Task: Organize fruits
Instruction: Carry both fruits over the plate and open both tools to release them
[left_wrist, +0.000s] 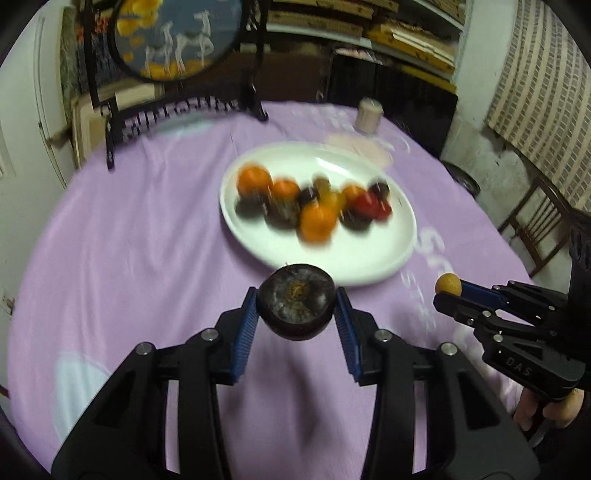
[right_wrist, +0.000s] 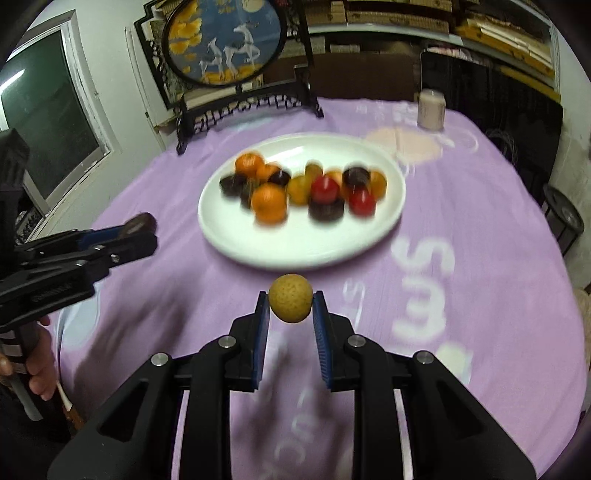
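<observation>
— Holding what, left side?

— Left gripper (left_wrist: 296, 309) clamping a dark round fruit (left_wrist: 296, 300), fingers (left_wrist: 246, 325) pressing on both flanks, stem end facing up toward the camera. Hanging clear of the counter (left_wrist: 129, 240), no contact with the purple cloth.

— And the right?

— Right gripper (right_wrist: 290, 303) pinching a small yellow fruit (right_wrist: 290, 298), fingers (right_wrist: 263, 325) narrow, pads touching both sides. Also lifted off the cloth.

— Lying which way from the goal?

— Straight ahead for both: white plate (left_wrist: 369, 266) sitting just beyond each fruit, near rim toward the grippers. Neither fruit showing a long axis, both roughly round, so no turning likely needed. Left fruit looking nearer the rim in its own view; right sitting a little further back.

— Plate carrying what?

— Already heaped along its middle: oranges (left_wrist: 254, 179), dark fruits, red ones (right_wrist: 325, 187), yellowish ones, all blurred. Bare white remaining along the near rim, probably the landing spot.

— Anything else standing about?

— Pale jar (right_wrist: 430, 109) near the far edge, well apart from the plate.
</observation>
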